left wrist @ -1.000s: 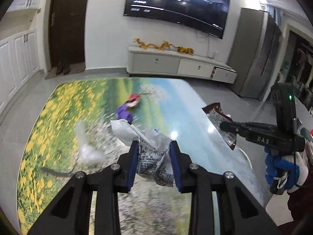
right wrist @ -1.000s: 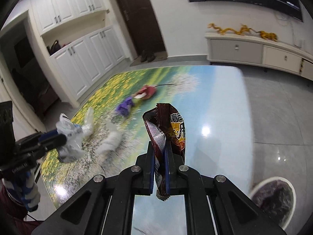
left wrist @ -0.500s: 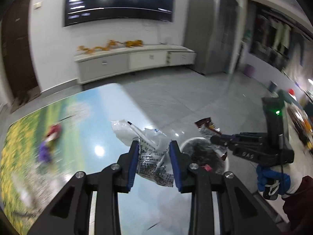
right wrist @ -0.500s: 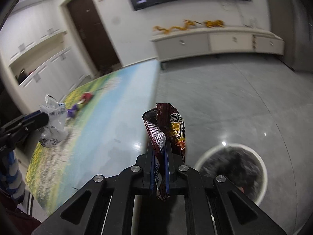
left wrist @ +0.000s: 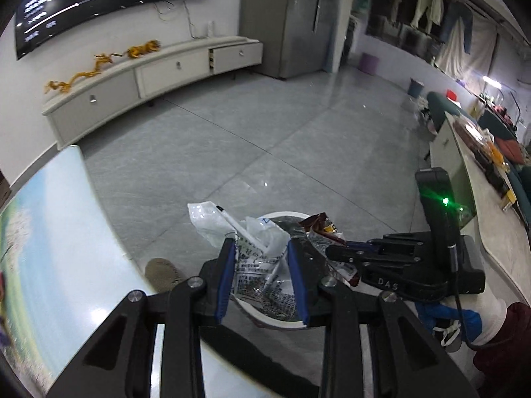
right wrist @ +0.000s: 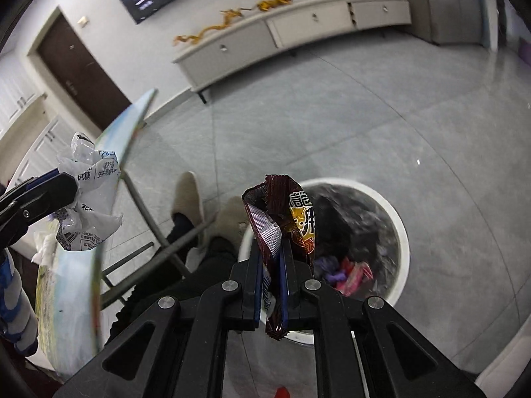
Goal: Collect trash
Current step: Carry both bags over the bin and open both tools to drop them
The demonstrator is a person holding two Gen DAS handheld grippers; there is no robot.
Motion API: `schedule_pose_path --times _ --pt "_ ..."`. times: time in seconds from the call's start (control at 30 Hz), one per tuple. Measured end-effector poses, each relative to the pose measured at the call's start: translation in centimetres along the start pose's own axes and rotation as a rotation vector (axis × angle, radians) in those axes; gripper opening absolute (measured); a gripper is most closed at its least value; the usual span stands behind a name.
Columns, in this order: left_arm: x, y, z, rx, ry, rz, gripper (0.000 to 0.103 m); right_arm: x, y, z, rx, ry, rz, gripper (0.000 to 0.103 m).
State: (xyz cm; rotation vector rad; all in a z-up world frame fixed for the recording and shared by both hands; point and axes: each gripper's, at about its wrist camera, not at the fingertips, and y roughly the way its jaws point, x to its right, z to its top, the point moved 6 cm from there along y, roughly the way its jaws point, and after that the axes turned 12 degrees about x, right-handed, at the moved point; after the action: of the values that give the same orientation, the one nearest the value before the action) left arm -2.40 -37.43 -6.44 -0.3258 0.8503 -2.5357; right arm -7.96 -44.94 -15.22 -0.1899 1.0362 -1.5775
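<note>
My left gripper (left wrist: 262, 248) is shut on a crumpled white printed plastic bag (left wrist: 255, 258) and holds it above the near rim of a round white trash bin (left wrist: 282, 321) on the floor. My right gripper (right wrist: 270, 252) is shut on a dark red snack wrapper (right wrist: 282, 212), held over the left rim of the same bin (right wrist: 395, 219), which holds several pieces of coloured trash. The right gripper (left wrist: 335, 252) and the wrapper (left wrist: 318, 224) also show in the left wrist view, over the bin. The left gripper with the bag (right wrist: 86, 199) shows in the right wrist view.
The table with the flower-and-sky print (left wrist: 49, 248) is at the left; its edge (right wrist: 109, 172) and metal legs stand beside the bin. The person's slippered feet (right wrist: 187, 199) are next to the bin. A TV cabinet (left wrist: 149, 73) lines the far wall across grey tiled floor.
Both grippers have swung right, away from the table top, and now hang over the trash bin. Each keeps the same hold on its piece of trash.
</note>
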Motion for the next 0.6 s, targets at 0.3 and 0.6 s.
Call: schedule_pose_path --times 0.3,0.6 --pt "1.3 3.7 -0.3 -0.047 0.028 -0.028 0.03 2.3 1.8 -1.1 -0.038 0.045 -0.022 0.012" --pt "2.6 5.8 -0.1 -0.062 0.024 -0.078 0.036 3.8 1.9 -0.8 -0.035 0.069 -0.067 0.038"
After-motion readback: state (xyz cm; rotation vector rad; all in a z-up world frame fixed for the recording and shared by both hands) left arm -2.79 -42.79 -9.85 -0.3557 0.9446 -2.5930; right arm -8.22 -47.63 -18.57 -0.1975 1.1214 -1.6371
